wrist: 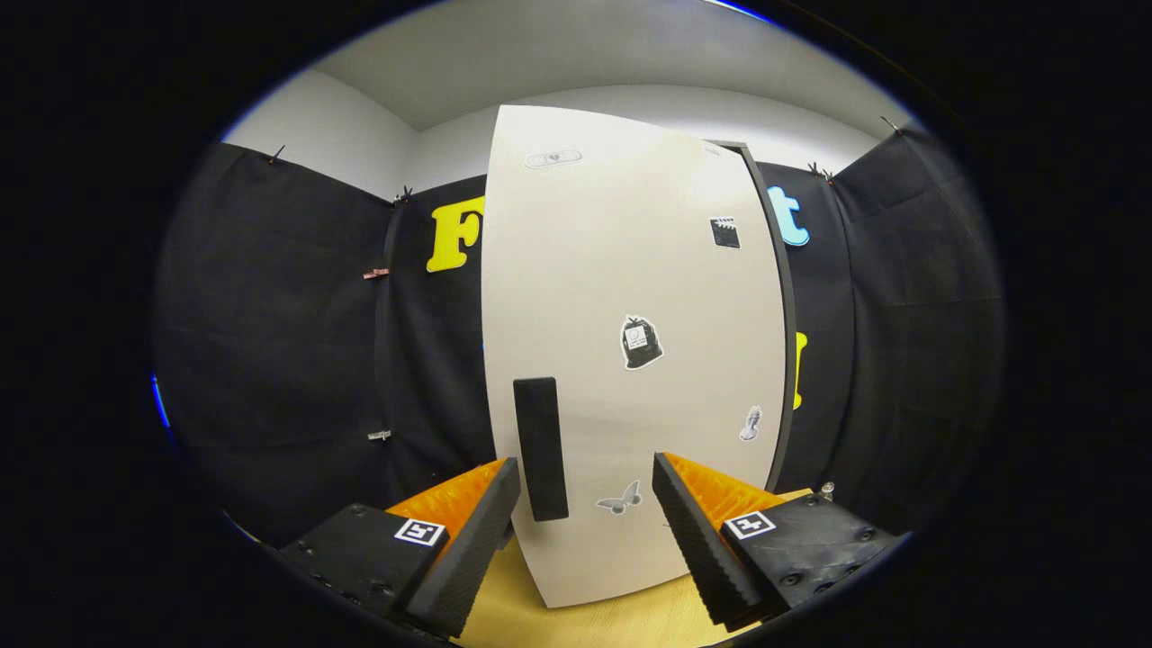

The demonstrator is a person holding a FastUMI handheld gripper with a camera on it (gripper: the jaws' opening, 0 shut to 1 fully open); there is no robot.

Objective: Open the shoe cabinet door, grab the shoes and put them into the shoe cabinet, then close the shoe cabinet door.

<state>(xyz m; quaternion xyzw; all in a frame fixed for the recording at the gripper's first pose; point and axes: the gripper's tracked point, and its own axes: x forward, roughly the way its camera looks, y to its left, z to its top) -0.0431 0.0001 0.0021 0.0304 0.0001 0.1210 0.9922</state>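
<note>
The shoe cabinet's white door [630, 342] stands upright straight ahead, with several small stickers on it. A black vertical handle [541, 447] is fixed near its lower left edge. My gripper [585, 481] is open in front of the door. The handle sits between the fingers, close to the left fingertip [504, 486], with a wide gap to the right one. Neither finger touches it as far as I can tell. A thin dark edge of the cabinet body [785, 315] runs along the door's right side.
The cabinet stands on a light wooden surface [576, 621] that reaches under my fingers. Black cloth walls [288, 342] close in on the left and right, with a white wall and ceiling above.
</note>
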